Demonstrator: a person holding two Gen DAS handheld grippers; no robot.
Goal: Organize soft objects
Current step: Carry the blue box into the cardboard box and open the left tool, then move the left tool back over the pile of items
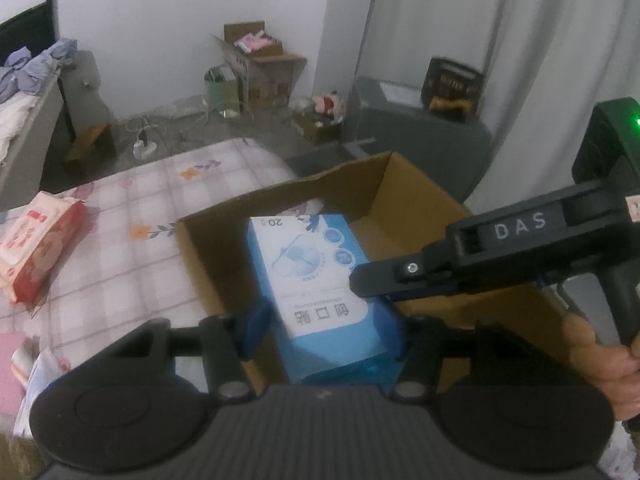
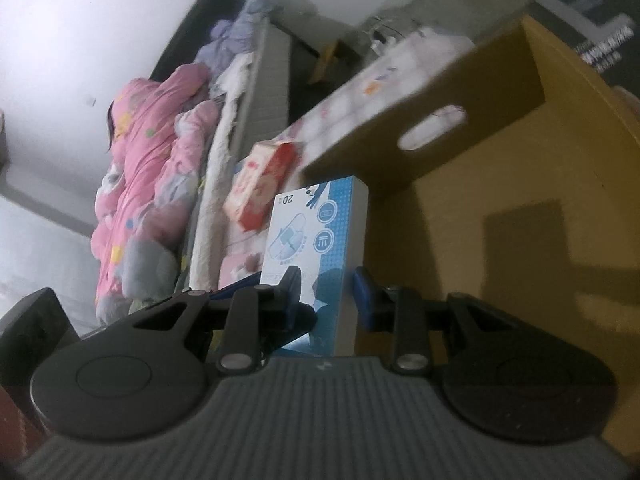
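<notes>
A blue and white box of plasters (image 1: 316,280) is held over the open cardboard box (image 1: 400,184). My left gripper (image 1: 326,332) is shut on its near end. My right gripper (image 2: 324,296) is also shut on the plaster box (image 2: 316,248), and it reaches in from the right in the left wrist view (image 1: 372,280). The cardboard box (image 2: 520,160) has a hand slot in its side. A red and white pack of tissues (image 1: 38,248) lies on the bed to the left; it also shows in the right wrist view (image 2: 260,184).
The floral bedsheet (image 1: 140,216) covers the bed under the box. Pink items (image 1: 12,360) lie at the near left edge. A pink quilt (image 2: 140,184) is piled on another bed. Boxes and bags (image 1: 256,72) stand by the far wall; a grey cabinet (image 1: 420,128) stands behind the box.
</notes>
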